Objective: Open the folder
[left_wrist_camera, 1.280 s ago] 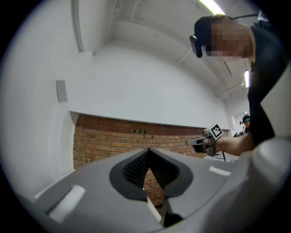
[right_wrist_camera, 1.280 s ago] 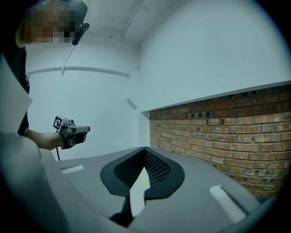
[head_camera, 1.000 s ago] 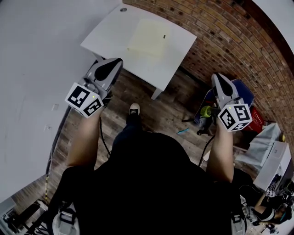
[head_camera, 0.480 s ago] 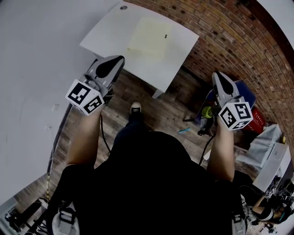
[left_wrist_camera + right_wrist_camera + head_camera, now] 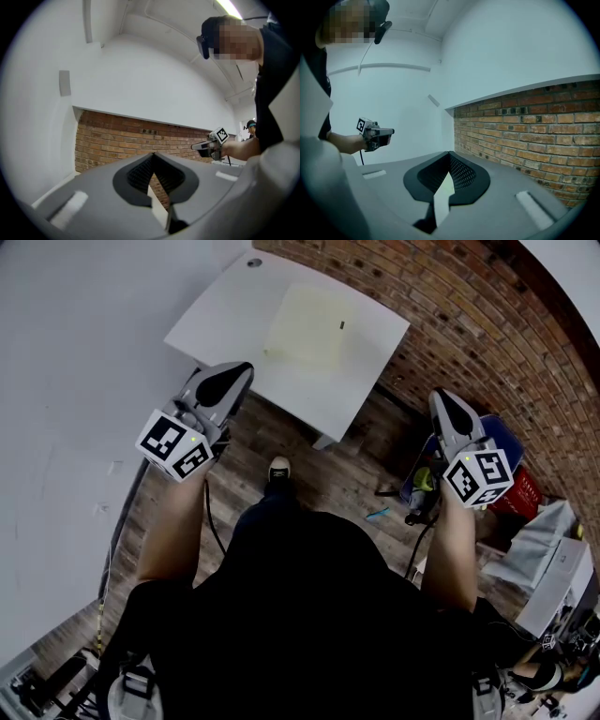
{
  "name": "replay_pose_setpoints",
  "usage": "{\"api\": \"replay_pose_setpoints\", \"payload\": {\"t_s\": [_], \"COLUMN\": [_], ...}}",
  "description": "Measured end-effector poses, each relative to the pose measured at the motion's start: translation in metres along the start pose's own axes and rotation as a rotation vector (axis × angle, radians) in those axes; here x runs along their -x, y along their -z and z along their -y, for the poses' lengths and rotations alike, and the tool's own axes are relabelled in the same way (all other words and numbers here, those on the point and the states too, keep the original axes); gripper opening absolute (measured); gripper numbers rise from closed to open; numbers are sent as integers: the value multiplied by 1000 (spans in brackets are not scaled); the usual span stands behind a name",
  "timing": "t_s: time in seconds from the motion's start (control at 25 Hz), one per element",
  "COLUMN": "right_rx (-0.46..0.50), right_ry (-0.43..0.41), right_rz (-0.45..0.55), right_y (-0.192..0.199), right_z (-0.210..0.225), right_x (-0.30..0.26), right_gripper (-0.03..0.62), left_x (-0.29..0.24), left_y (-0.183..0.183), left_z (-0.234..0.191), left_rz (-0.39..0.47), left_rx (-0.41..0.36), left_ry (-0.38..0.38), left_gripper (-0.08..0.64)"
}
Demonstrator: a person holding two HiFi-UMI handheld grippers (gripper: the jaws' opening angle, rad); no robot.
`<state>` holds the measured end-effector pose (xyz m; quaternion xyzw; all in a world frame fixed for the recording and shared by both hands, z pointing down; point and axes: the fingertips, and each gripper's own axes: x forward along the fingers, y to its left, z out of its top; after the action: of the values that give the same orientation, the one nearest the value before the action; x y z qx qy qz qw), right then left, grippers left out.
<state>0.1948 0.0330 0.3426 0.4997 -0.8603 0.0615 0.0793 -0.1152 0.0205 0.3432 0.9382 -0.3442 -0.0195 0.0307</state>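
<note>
A pale yellow folder [image 5: 305, 326] lies closed and flat on the white table [image 5: 220, 310] ahead, by the brick wall. My left gripper [image 5: 242, 369] is held out short of the table's near edge, shut with nothing in it. In the left gripper view its jaws [image 5: 153, 154] meet at the tip, with brick wall beyond. My right gripper [image 5: 441, 396] is off to the right over the floor, away from the table, also shut and empty. In the right gripper view its jaws [image 5: 449, 153] are together. The folder is not in either gripper view.
A brick wall [image 5: 469, 315] runs behind and right of the table, and a white wall [image 5: 66, 352] stands on the left. A blue container [image 5: 502, 437], a red item and white boxes [image 5: 562, 568] clutter the wooden floor at right. My shoe [image 5: 278, 468] is on the floor near the table leg.
The table and folder have shifted slightly right and nearer in the head view as I move toward them. Both grippers have stayed shut and held out in front.
</note>
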Motion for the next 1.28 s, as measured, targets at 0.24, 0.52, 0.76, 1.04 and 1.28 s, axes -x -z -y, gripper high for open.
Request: {"api": "replay_pose_setpoints", "payload": {"t_s": [0.24, 0.52, 0.76, 1.04, 1.28], "right_rx": [-1, -13, -18, -41, -36], "right_ry": [11, 47, 62, 96, 121], "right_rz": [-7, -9, 5, 15, 26], "right_y": [-4, -6, -16, -24, -32], "right_z": [6, 22, 26, 33, 30], "right_x": [-27, -60, -90, -121, -136], "right_gripper": [2, 2, 2, 2, 2], "left_x": [-18, -46, -61, -83, -97], "left_y": [-4, 0, 1, 0, -8], "left_z": [-34, -65, -100, -135, -160], "left_rz": [8, -11, -27, -53, -51], "left_rx": [9, 0, 15, 23, 19], "left_ry": [9, 43, 65, 112, 147], "left_gripper": [5, 5, 5, 5, 5]}}
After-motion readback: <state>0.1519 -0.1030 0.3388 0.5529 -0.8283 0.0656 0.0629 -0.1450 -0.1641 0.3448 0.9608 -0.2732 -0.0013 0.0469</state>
